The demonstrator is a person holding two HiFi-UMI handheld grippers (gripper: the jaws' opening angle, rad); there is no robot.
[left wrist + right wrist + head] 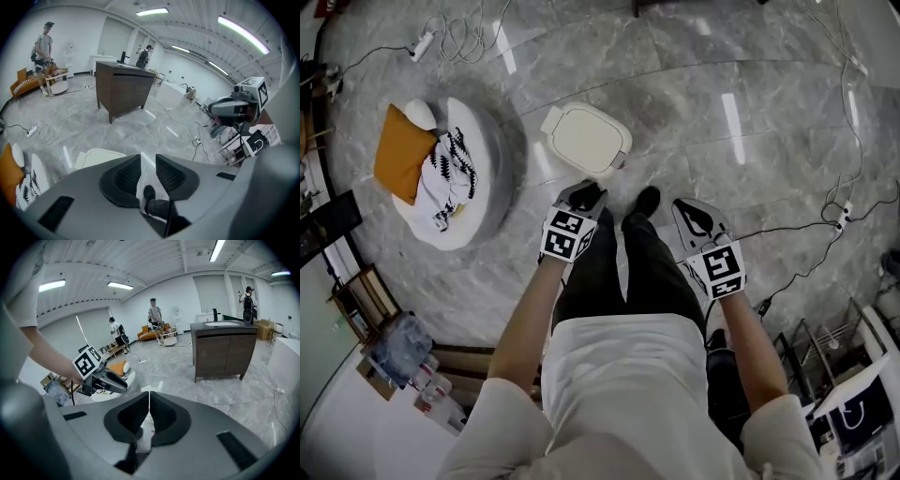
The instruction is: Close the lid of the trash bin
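Observation:
The trash bin (586, 139) stands on the grey marble floor with its cream lid lying flat and closed. In the left gripper view the bin (96, 157) shows just left of the jaws. My left gripper (581, 195) hangs above the floor, just in front of the bin and apart from it. Its jaws (148, 157) stand a little apart with nothing between them; only a black shoe shows through the gap. My right gripper (694, 214) hovers further right, over the floor. Its tips (149, 393) meet and hold nothing.
A round white pouf (483, 155) with an orange cushion (401, 152) and a patterned cloth lies left of the bin. Cables and a power strip (422, 42) trail over the floor. A dark cabinet (124, 86) stands further off. Wire racks (853, 394) are at the lower right. People stand in the background.

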